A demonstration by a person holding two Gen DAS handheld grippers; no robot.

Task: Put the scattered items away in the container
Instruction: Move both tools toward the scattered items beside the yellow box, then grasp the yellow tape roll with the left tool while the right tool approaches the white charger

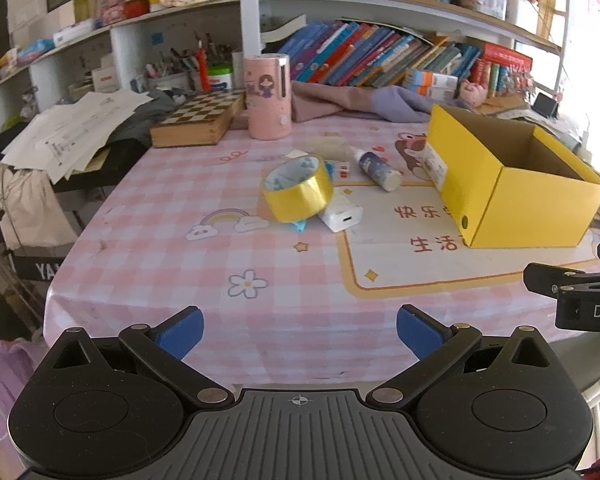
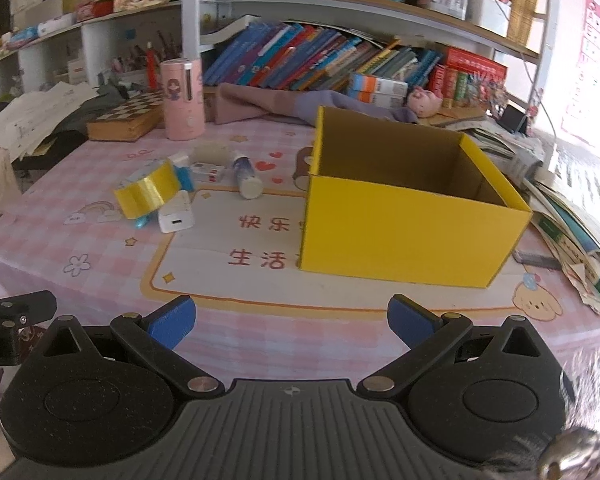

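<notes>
An open yellow cardboard box (image 1: 528,204) (image 2: 412,236) stands on the pink checked tablecloth, empty inside as far as I see. Left of it lies a cluster: a yellow tape roll (image 1: 300,190) (image 2: 148,192), a white charger (image 1: 342,214) (image 2: 176,214), a small dark-blue bottle (image 1: 376,168) (image 2: 246,178) on its side, a small red-and-white box (image 2: 208,172) and a pale roll (image 2: 210,152). My left gripper (image 1: 300,332) is open and empty above the table's near edge. My right gripper (image 2: 290,326) is open and empty in front of the box.
A pink cylinder (image 1: 266,94) and a chessboard box (image 1: 200,118) stand behind the cluster. Purple cloth (image 2: 284,106) and bookshelves line the back. Stacked papers and books (image 2: 572,208) lie right of the box. Papers (image 1: 72,128) pile at far left.
</notes>
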